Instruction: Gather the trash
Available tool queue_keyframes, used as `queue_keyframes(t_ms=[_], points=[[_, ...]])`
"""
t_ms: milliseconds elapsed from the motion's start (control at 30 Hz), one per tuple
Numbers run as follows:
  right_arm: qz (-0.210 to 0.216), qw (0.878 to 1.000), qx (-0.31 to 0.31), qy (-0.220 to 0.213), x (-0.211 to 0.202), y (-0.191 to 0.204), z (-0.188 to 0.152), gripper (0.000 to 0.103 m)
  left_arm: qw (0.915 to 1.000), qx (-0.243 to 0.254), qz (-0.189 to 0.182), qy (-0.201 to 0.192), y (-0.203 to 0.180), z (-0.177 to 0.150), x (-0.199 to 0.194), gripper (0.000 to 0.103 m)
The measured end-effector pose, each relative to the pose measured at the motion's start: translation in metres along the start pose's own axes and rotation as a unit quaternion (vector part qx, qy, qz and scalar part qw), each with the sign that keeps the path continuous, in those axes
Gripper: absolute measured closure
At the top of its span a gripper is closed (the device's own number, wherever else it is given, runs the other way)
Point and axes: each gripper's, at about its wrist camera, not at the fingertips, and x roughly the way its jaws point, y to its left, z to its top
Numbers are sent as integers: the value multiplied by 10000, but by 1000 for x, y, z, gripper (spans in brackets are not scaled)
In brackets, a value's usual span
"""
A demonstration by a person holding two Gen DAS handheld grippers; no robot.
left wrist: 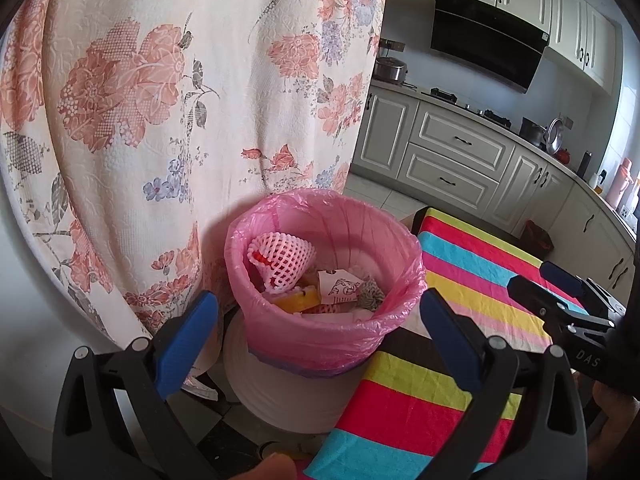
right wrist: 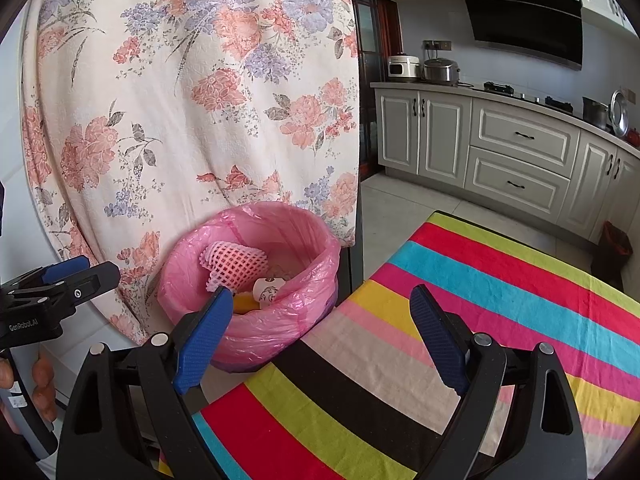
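- The left gripper (left wrist: 320, 312) hung with its blue-padded fingers (left wrist: 186, 340) spread wide and nothing between them, aimed down at the bin (left wrist: 320, 344).
- The right gripper (right wrist: 322, 312) likewise stood released, its fingers (right wrist: 438, 340) parted and empty above the striped cloth (right wrist: 500, 300).
- The bin, lined with a pink bag (left wrist: 340, 220), stood on the floor just beside the near left corner of the cloth-covered table, touching or nearly touching the cloth's hanging edge.
- Inside the bin lay the trash: a pink foam fruit net (left wrist: 280, 258) against the left wall, a white wrapper with a dark ornament print (left wrist: 340, 286) near the middle, and a yellow piece (left wrist: 298, 300) toward the near wall.
- Other scraps sat under these; what they were could not be told.
- A floral sheet (left wrist: 160, 100) hung behind the bin, its lower edge reaching the bin's far rim.
- The striped cloth's top was bare where the right wrist view showed it.
- Kitchen cabinets (right wrist: 520, 160) ran along the far wall, well apart from the table, with a range hood (right wrist: 524, 12) above them.
- Fingers of a person's hand (right wrist: 42, 380) showed at the left edge of the right wrist view, on the left gripper's handle.
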Motion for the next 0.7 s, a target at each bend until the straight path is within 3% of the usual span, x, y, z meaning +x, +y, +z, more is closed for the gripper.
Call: queue_keyframes(t_ms=[700], points=[[12,10000,-5,26,3,1,1,18,10000,46,0,-45,-2,3,2,5]])
